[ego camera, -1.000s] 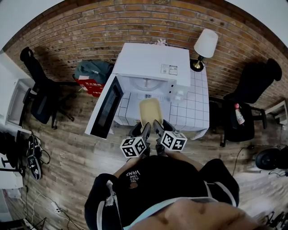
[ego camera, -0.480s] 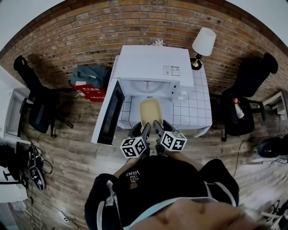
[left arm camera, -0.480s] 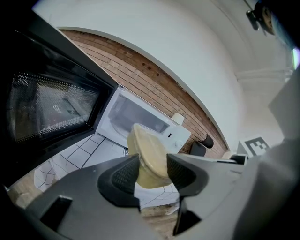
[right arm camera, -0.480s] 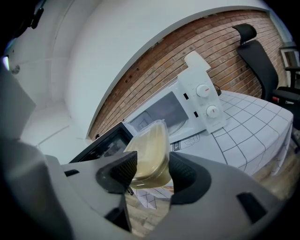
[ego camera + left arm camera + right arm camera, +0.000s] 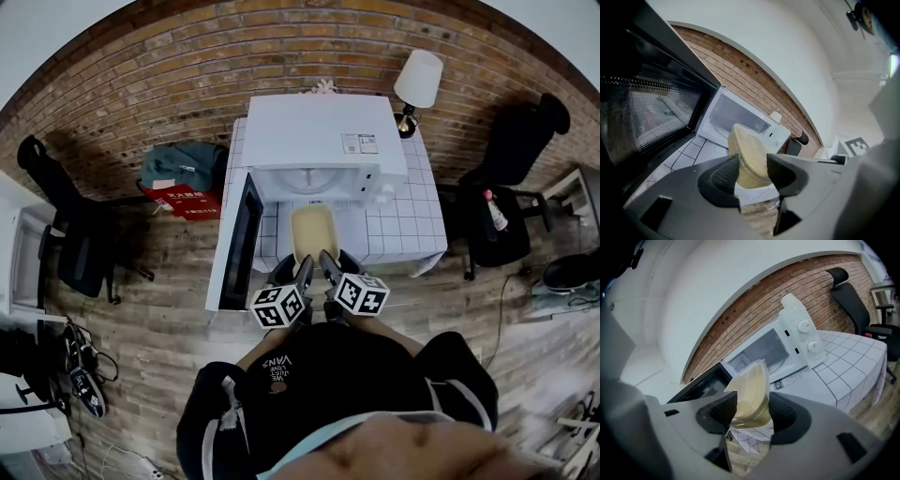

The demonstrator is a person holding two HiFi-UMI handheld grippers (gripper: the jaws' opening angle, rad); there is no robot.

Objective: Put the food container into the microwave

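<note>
White-shaded lamp at corner of grid-patterned table, brick wall behind; black chair right, red bag left.

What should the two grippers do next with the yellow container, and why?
Probably carry the container straight ahead into the microwave: the left gripper and right gripper both clamp it, the door stands open, and it hangs in front of the opening.

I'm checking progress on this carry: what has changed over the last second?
The left gripper and the right gripper have carried the food container slightly closer to the open microwave. Nothing was taken hold of or let go. Unchanged: both grippers stay shut on the container, which is still outside the cavity, and the microwave door stays swung open.
</note>
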